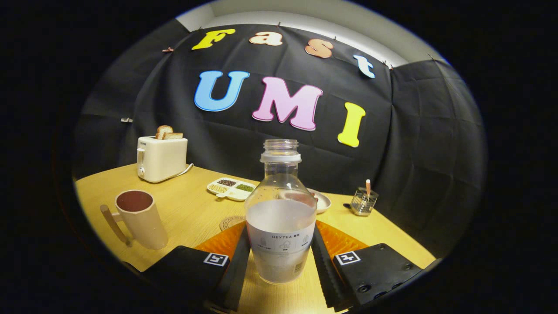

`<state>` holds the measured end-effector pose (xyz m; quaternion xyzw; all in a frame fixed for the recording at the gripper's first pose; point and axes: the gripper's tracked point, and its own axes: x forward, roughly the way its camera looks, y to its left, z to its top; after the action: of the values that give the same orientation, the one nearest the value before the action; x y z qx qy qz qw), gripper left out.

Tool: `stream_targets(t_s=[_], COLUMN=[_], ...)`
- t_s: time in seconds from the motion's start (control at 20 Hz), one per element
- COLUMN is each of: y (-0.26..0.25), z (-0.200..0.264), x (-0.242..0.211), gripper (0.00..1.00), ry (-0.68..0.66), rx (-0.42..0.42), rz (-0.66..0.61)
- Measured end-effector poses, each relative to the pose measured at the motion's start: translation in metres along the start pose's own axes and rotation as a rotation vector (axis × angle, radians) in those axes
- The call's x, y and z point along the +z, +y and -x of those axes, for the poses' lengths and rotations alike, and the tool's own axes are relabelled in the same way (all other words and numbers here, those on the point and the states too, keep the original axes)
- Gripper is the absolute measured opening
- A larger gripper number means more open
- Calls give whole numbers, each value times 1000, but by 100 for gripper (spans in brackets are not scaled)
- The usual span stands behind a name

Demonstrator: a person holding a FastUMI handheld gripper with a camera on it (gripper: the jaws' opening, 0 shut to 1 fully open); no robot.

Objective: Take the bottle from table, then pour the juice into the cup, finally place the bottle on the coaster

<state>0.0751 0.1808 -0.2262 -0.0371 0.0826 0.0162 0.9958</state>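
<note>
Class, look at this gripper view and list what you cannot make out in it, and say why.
- Coaster, gripper view: mostly hidden behind the bottle and a finger.
- Plate: what it holds is blocked by the bottle.
- Cup: dark inside, liquid level unreadable.
- Gripper: whether the jaws press the bottle or only flank it is unclear.
- Divided tray: fillings too small to identify.

Hand-held gripper point(281, 261) fingers parted, level, pointing forward.
</note>
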Motion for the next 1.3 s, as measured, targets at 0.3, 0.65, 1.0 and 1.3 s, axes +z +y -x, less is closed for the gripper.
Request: stream_targets(t_s=[0.3, 0.65, 1.0, 1.3], y=[-14, 0, 20, 42], z=[-1, 4, 5, 5], x=[41, 64, 73, 70], gripper=[71, 71, 71, 71], ry=[6, -9, -50, -69], rx=[-60, -52, -37, 10], rz=[206, 477, 697, 844])
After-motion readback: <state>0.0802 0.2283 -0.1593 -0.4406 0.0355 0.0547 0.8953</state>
